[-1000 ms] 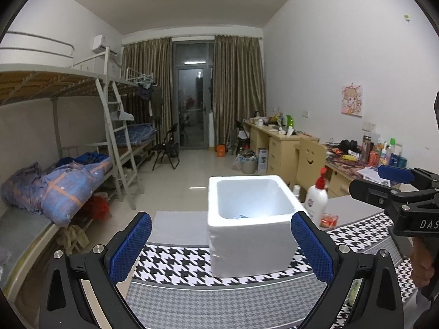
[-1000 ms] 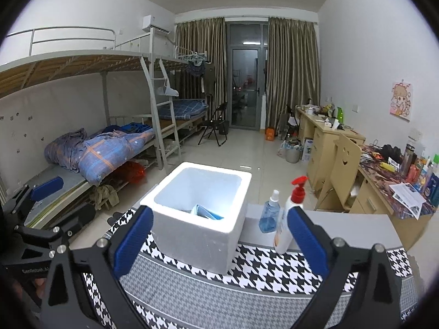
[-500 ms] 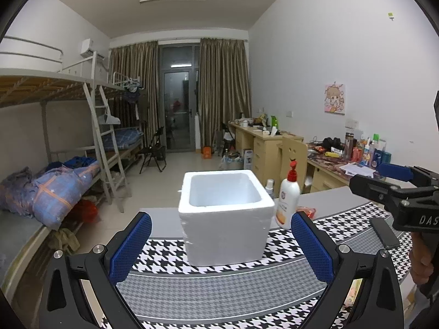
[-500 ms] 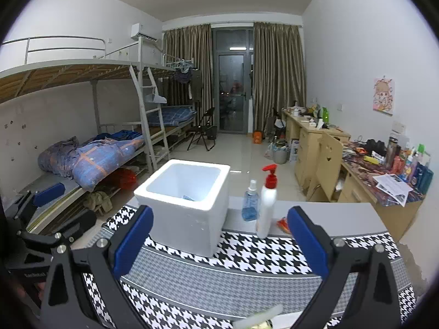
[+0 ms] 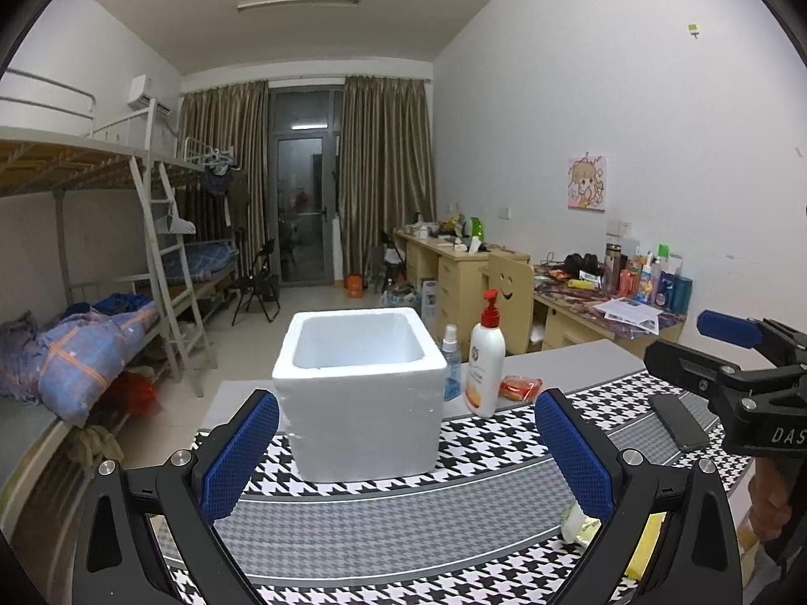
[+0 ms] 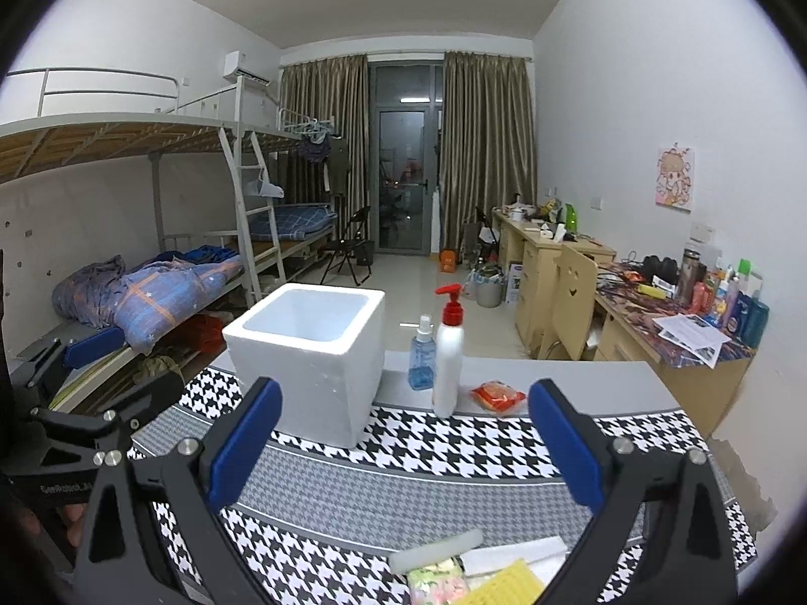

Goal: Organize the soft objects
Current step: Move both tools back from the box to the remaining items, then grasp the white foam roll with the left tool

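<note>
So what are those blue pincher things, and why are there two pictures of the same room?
They are two grabbing tools that a person holds, one in each hand. Each carries a camera, so you get two pictures. The left gripper and the right gripper are both open and hold nothing. On the checkered table stand a white foam box, a pump bottle, a small blue spray bottle and a red packet. Soft sponges lie nearest the right camera.
</note>
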Demonstrator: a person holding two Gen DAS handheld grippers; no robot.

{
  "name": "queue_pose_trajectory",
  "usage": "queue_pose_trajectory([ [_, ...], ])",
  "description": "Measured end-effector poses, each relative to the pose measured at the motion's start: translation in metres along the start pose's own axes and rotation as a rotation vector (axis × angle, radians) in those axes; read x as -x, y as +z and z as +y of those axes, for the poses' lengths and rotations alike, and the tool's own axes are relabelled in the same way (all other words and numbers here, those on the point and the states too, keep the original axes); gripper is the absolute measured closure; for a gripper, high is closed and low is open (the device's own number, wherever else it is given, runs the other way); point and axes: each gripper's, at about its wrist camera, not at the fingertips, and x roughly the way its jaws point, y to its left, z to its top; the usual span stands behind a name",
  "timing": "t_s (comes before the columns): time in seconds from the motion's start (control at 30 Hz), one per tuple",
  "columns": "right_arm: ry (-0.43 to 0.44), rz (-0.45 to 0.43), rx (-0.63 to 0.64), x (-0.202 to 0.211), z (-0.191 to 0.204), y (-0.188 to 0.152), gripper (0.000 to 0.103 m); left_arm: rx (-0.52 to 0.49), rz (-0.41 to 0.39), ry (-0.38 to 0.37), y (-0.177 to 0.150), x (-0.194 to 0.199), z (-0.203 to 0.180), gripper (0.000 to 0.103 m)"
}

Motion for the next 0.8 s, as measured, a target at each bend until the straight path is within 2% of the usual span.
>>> queue_pose_trajectory([
  [0.47, -0.073, 0.014, -0.098, 0.011, -0.038, -0.037, 0.003, -0.026, 0.017, -0.1, -0.028, -0.014, -0.044, 0.001],
  [0.8, -0.137, 0.047, -0.144, 0.011, -0.058, -0.061, 0.003, -0.026, 0.079, -0.173, -0.043, -0.036, -0.063, 0.001],
])
